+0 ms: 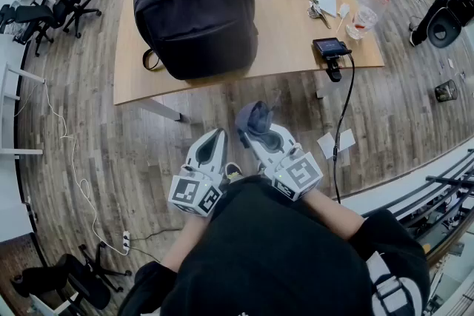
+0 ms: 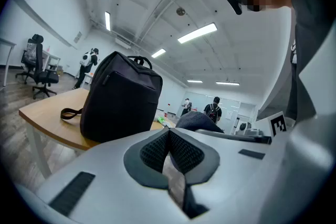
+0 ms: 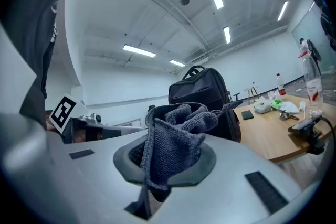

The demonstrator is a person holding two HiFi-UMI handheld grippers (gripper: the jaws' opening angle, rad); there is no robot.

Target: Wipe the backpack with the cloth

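Wooden table (image 1: 285, 33), upper frame, on plank floor (image 1: 148, 152), bears backpack (image 1: 196, 11); right gripper (image 1: 254, 134) clamps cloth (image 1: 259, 116); left gripper (image 1: 218, 135) clenched, empty.

Light: was bright, even, from long white ceiling strip lamps (image 2: 197, 33) | Shadows: lay soft under the pale wooden table (image 1: 129, 85) | Edges: bent strongly, fisheye; gripper views' corners were black | Focus: nearest foreground was slightly soft

Black top (image 1: 285, 263) — white hand-held grippers (image 1: 215, 138) (image 1: 259, 131) with square-marker cubes (image 1: 194, 196).
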